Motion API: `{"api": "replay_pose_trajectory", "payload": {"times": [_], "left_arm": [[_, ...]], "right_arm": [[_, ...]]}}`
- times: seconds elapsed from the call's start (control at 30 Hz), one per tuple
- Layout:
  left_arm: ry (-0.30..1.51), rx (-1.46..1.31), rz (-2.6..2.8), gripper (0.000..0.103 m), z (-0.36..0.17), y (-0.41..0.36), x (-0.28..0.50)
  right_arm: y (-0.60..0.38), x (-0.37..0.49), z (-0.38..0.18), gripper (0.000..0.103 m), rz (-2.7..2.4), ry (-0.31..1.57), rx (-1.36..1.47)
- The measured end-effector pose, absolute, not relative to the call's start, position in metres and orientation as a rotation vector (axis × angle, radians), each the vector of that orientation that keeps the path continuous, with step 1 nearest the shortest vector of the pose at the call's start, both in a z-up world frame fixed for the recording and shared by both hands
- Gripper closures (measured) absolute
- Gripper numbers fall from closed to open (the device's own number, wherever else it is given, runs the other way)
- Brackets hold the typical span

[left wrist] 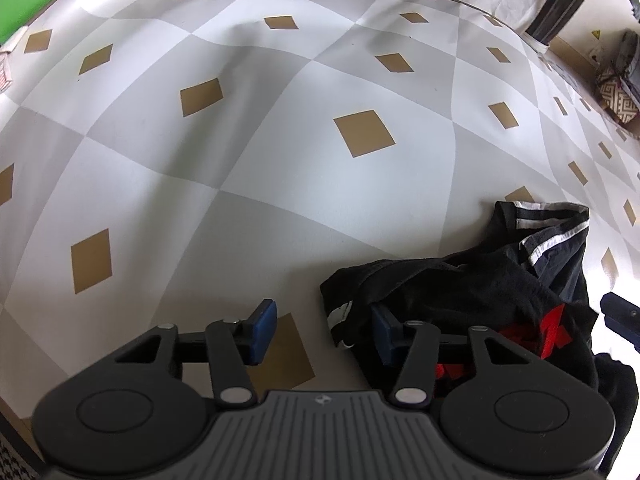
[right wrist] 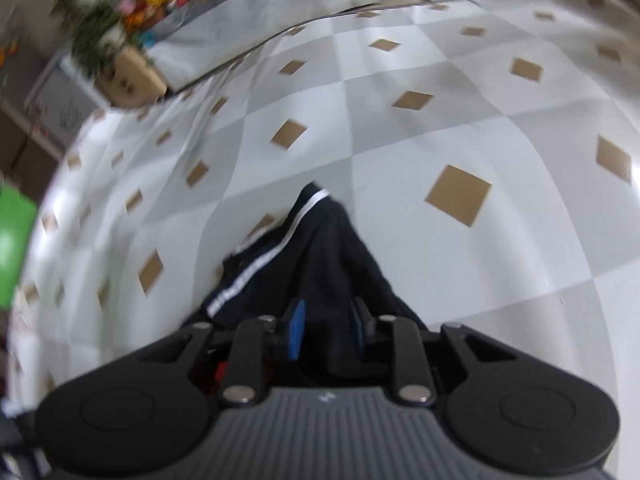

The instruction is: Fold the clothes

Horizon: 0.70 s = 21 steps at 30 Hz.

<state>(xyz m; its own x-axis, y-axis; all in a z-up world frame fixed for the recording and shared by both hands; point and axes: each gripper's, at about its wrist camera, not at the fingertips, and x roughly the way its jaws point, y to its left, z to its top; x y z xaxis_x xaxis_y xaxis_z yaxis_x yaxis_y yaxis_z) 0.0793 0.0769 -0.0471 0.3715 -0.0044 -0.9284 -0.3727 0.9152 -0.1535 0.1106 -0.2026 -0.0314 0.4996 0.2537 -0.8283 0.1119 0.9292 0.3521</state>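
Low in the right wrist view, my right hand-held gripper (right wrist: 326, 332) pinches the black garment (right wrist: 316, 248) on the checked cloth (right wrist: 440, 120); my left hand-held gripper (left wrist: 324, 330) gapes beside its hem, ready to spread it.

Black garment (left wrist: 480, 292) with white stripes and red print; crumpled in a heap on the checked cloth (left wrist: 280, 160).

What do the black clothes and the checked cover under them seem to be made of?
Black garment: soft matte knit, probably cotton or synthetic sportswear; it crumples limply, with white stripes and red print. Checked cover: smooth woven cloth, slightly sheeny; it shows soft creases.
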Motion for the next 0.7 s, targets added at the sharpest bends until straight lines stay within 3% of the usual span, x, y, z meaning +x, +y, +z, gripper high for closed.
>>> {"api": "replay_pose_trajectory", "payload": {"times": [0.17, 0.4, 0.7], "left_arm": [[1.175, -0.371, 0.234, 0.059, -0.047, 0.073, 0.079], [1.183, -0.369, 0.231, 0.061, -0.047, 0.071, 0.079], [1.208, -0.359, 0.233, 0.059, -0.049, 0.068, 0.081]], "right_arm": [[-0.199, 0.115, -0.029, 0.075, 0.125, 1.047, 0.412], [-0.154, 0.122, -0.031, 0.047, 0.220, 1.060, 0.354], [-0.113, 0.130, -0.044, 0.041, 0.232, 1.073, 0.187]]}}
